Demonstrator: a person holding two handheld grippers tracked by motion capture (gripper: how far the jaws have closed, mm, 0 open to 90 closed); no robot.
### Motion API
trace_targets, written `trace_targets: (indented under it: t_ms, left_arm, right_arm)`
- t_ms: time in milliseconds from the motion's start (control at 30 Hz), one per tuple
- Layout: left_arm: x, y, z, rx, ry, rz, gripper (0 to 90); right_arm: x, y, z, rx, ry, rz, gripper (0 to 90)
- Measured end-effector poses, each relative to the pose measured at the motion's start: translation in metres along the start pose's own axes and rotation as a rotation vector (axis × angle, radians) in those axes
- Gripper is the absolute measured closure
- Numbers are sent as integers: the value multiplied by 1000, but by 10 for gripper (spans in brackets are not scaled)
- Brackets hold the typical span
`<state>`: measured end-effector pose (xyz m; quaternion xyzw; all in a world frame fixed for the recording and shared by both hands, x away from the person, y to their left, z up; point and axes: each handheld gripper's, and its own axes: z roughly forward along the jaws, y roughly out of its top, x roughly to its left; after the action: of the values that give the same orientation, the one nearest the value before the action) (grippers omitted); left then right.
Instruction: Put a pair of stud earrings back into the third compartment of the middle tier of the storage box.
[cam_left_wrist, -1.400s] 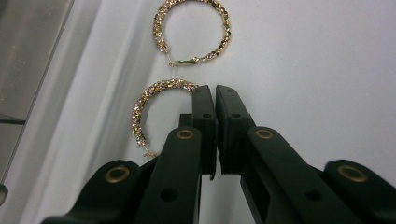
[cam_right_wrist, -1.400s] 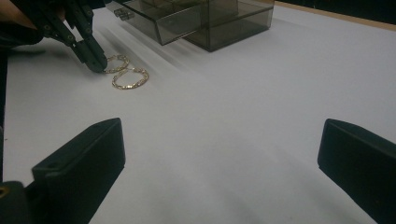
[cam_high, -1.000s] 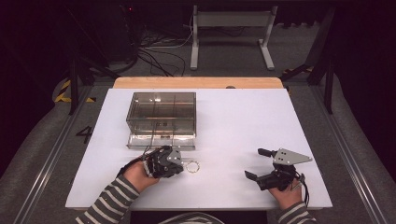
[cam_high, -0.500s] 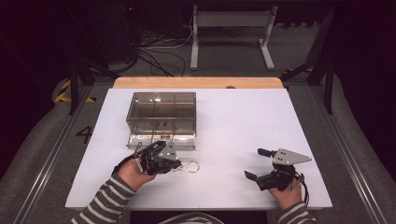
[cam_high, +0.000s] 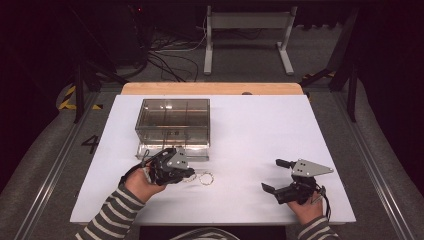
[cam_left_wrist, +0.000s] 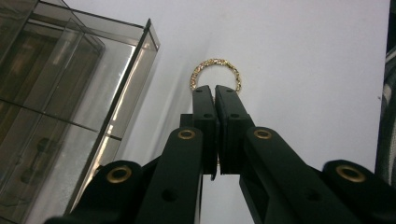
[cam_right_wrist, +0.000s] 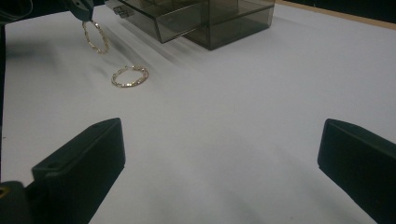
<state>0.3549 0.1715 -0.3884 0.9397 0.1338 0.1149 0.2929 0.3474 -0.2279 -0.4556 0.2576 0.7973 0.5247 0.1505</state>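
One hoop is clamped in the left tool, lifted off the bench; next, carry to the open drawer; second hoop lies waiting; right tool is apart

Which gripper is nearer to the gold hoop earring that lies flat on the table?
Left. The left gripper, holding another hoop, is just beside the lying earring. The right gripper rests apart from it, with open jaws.

The left gripper is pinching with its jaws closed tight, while the right gripper is resting with jaws spread wide.
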Motion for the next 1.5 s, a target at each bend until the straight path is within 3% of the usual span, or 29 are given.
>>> trace_targets:
  t_ms: [767,1500]
  left_arm:
    - [5,11,-13,-38,21,-3,881]
    - [21,20,-22,-71,42,-23,881]
  right_arm:
    - [0,0,0,0,-1,0,15]
    - [0,0,0,-1,1,-1,15]
